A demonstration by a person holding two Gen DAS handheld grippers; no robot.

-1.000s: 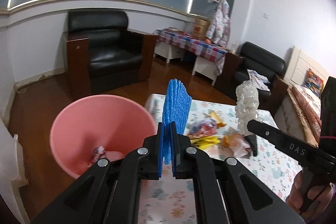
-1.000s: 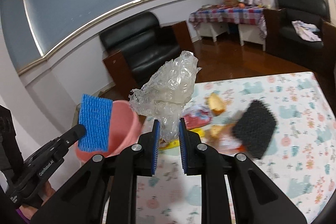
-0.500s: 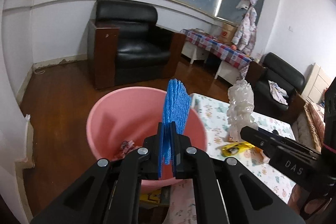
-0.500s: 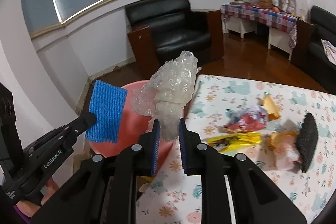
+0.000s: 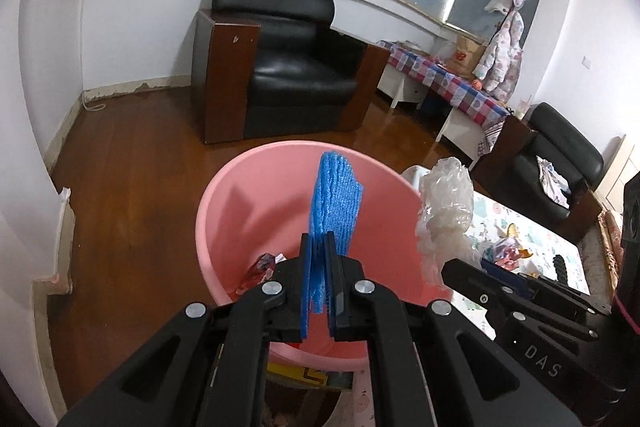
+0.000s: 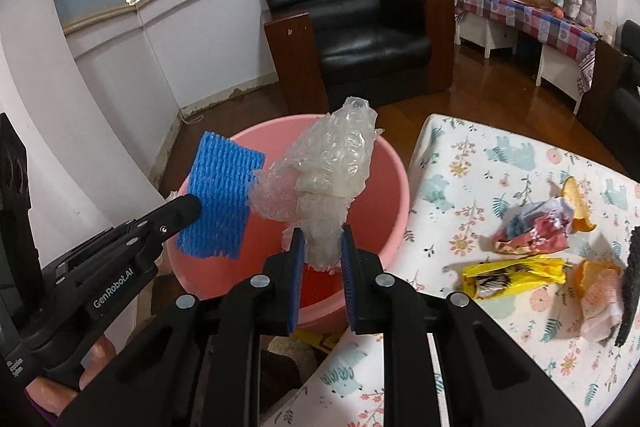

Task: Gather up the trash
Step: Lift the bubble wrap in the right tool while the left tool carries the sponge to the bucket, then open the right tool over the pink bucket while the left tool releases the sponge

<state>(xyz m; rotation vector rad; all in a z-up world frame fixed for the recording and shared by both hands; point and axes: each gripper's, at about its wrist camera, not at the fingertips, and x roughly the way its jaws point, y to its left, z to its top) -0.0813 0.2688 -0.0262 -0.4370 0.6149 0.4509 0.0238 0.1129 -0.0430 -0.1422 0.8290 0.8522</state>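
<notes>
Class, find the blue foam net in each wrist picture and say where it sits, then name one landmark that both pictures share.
Left wrist: blue foam net at centre, edge-on, clamped in the left claw.
Right wrist: it shows left of centre, flat-on, beside the clear plastic wrap.
Shared landmark: the pink bin behind it.

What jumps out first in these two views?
The round pink plastic basin fills the centre, beside the floral-cloth table. Over it, the left hand-held gripper pinches a blue foam mesh sheet, and the right hand-held gripper clamps a crumpled clear plastic wrap.
</notes>
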